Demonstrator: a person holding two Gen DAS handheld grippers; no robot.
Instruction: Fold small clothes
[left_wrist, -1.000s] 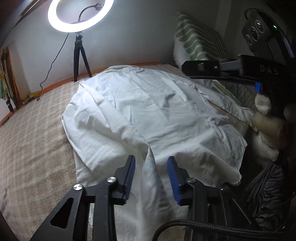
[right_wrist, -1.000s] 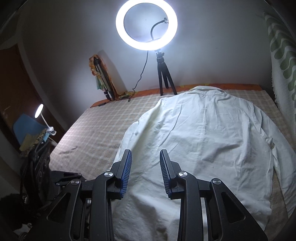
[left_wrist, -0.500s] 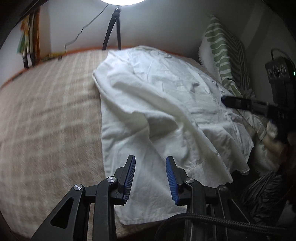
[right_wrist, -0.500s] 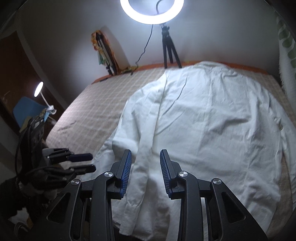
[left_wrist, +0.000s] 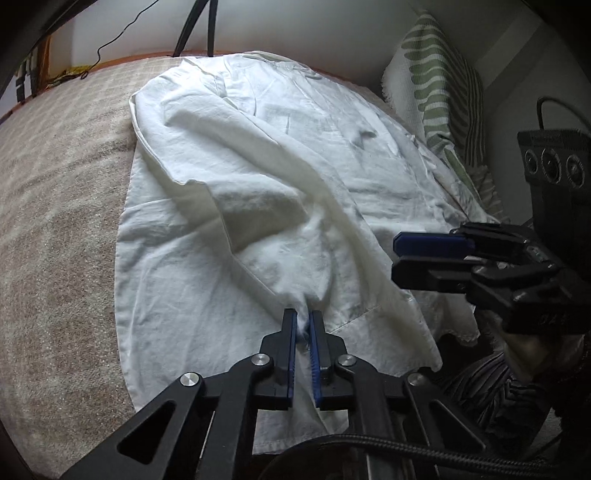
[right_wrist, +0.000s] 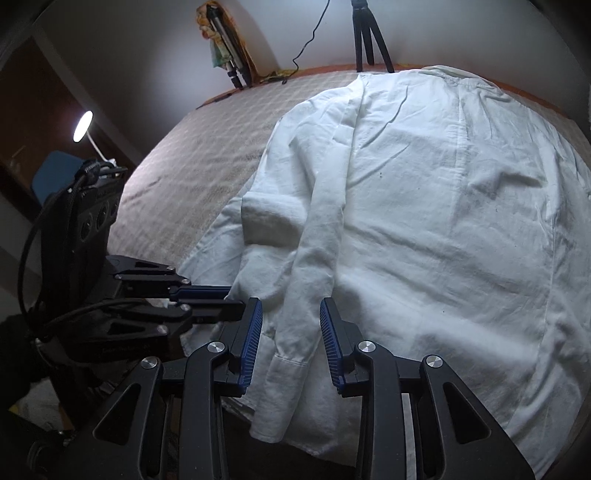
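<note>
In the left wrist view, your left gripper (left_wrist: 303, 325) sits at lower centre with its jaws pinched tight on a gathered tuck of the white shirt (left_wrist: 258, 177); cloth bunches up between the blue pads (left_wrist: 291, 354). The shirt spreads from that pinch toward the upper centre of the frame, lying on the beige checked bedspread (left_wrist: 55, 221); its sleeve (left_wrist: 295, 162) runs diagonally from upper left down to lower right. Your right gripper (left_wrist: 424, 254) enters from the right edge, pointing left, just beside the shirt's right hem. Raised letters on its body at lower right are too faint to read.

In the right wrist view, your right gripper (right_wrist: 291, 332) holds its jaws partly apart at lower centre; the sleeve (right_wrist: 314, 266) lies between them, untouched by either pad. The sleeve's long axis runs from the cuff (right_wrist: 286, 363) at the bottom up toward the shirt's (right_wrist: 443, 203) shoulder, roughly in line with the fingers, so this hand is the nearer one to it. Your left gripper (right_wrist: 207, 299) comes in from the left, clamped at the shirt's edge. I see no legible writing here.
</note>
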